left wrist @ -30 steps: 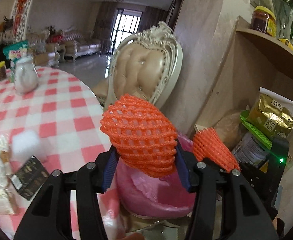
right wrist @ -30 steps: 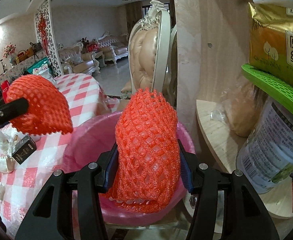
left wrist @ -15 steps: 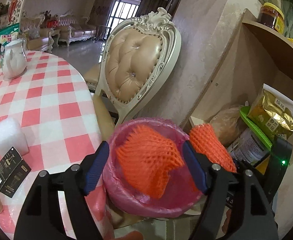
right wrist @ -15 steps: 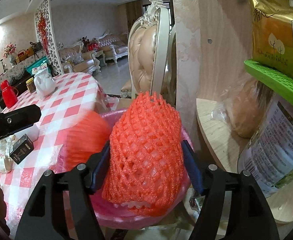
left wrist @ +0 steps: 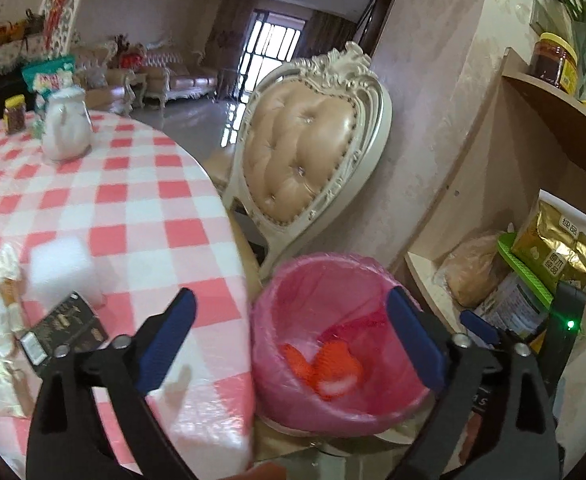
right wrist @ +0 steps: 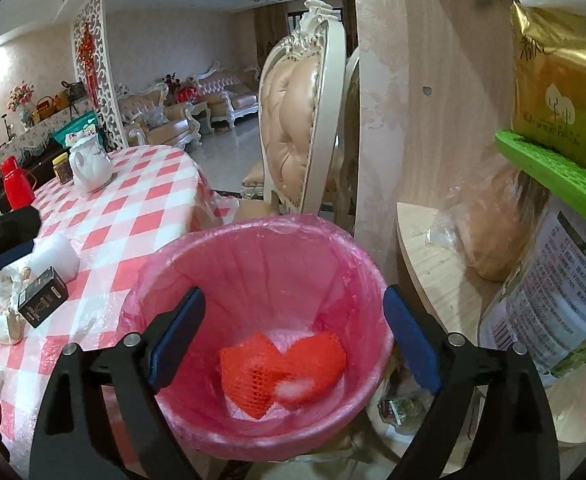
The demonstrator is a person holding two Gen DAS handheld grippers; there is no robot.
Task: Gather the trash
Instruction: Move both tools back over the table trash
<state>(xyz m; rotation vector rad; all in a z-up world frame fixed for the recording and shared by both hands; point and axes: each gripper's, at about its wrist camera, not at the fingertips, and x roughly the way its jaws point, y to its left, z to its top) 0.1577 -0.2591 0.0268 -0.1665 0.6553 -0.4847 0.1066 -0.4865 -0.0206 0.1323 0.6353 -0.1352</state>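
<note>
- Vs a sec ago: both orange foam nets (right wrist: 281, 368) were pinched in the jaws, one per gripper; now both lie at the bottom of the pink-lined bin (right wrist: 253, 248), touching each other.
- Left gripper (left wrist: 289, 336): jaws have just been opening, now spread wide, nothing btwn them; bin sits at 5 o'clock in its view.
- Right gripper (right wrist: 293, 336): jaws also just opened, spread wide, empty, hanging over the bin mouth.
- Surface: round table w/ red-white check cloth (left wrist: 133, 216) at 9 o'clock of the bin; white teapot (left wrist: 67, 128), black box (left wrist: 63, 330), white foam wads (left wrist: 59, 268) on it.
- Room: ornate padded chair (left wrist: 305, 160) at 12 o'clock of the bin, wooden shelf unit (right wrist: 433, 248) at 3 o'clock, sofas far back.
- Right view only: red flask (right wrist: 15, 180), label on the big can (right wrist: 553, 320), left gripper's tip at the left edge.
- Left view only: jar on the upper shelf (left wrist: 553, 60), green LED (left wrist: 571, 325).
</note>
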